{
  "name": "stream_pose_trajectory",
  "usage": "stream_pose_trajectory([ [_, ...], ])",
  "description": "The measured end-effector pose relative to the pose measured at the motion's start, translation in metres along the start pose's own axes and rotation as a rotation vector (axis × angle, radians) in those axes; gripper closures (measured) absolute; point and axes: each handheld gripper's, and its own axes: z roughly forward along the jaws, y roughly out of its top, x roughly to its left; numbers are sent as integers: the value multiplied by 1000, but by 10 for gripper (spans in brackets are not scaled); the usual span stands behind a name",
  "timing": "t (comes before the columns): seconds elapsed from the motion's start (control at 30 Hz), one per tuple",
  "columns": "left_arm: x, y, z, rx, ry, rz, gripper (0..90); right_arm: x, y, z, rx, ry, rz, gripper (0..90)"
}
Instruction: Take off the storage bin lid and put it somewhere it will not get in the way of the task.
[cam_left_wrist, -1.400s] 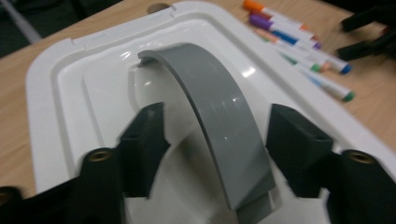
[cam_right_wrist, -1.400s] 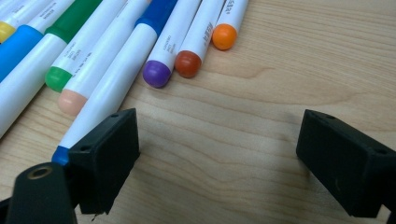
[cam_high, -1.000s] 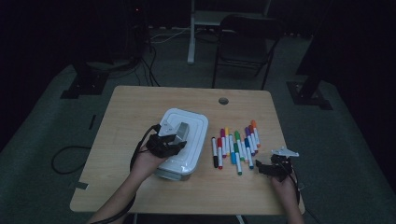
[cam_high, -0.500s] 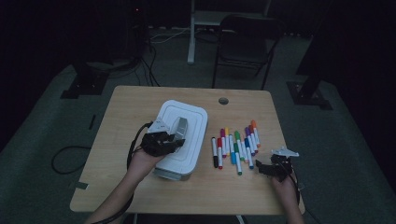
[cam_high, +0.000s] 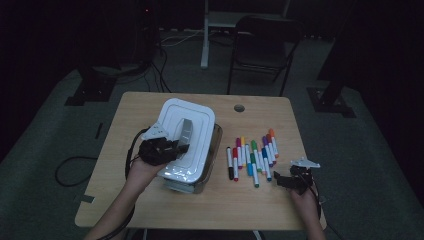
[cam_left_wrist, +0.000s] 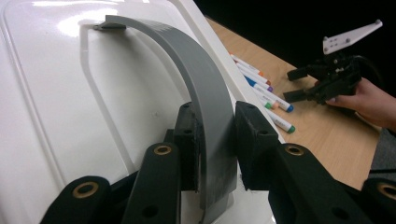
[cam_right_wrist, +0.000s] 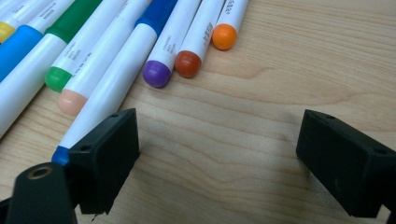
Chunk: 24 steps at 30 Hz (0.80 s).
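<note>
A wooden table (cam_high: 150, 115) stands in a dark room, seen from above, with a folding chair (cam_high: 260, 47) on the floor beyond it at twelve o'clock.

Left of the table's centre sits a clear storage box (cam_high: 212, 160). Its white lid (cam_high: 192, 117) is tilted, raised off the box at the near end. Across the lid runs a grey handle (cam_high: 186, 131), an arched strap fixed at its far end.

The left gripper (cam_high: 172, 148), at about nine o'clock from the table's centre, has just been closing its jaws and is now clamped on that handle. In the left gripper view the two black pads (cam_left_wrist: 189, 140) press the grey strap (cam_left_wrist: 210, 107) from both sides, with the lid's white surface (cam_left_wrist: 56, 107) spread behind.

At about three o'clock from the box lies a row of coloured markers (cam_high: 250, 155), side by side and mostly touching, their caps pointing toward the person. A small round hole (cam_high: 239, 107) sits in the tabletop at twelve o'clock from them.

The right gripper (cam_high: 282, 180) rests near the table's near right corner, at five o'clock from the markers. Its jaws stand wide apart over bare wood (cam_right_wrist: 219, 140). In the right gripper view, marker ends in orange (cam_right_wrist: 224, 36), brown and purple lie just beyond the jaws, and a blue-tipped one (cam_right_wrist: 121, 79) reaches back to the left jaw.
</note>
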Motion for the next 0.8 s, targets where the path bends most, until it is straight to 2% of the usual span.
stream_pose_trajectory([
  [0.2,12,-2,-18,-31,-2,-23,737,0,0,0,-1,0,0,127],
  [0.27,16,-4,-23,-33,14,-21,738,0,0,0,-1,0,-1,127],
  [0.4,26,-9,-35,-58,18,-39,742,0,0,0,-1,0,-1,127],
  [0.6,43,-17,-55,-84,42,-73,744,0,0,0,-1,0,-1,127],
  [0.8,62,-27,-75,-99,88,-104,744,0,0,0,-1,0,-1,127],
])
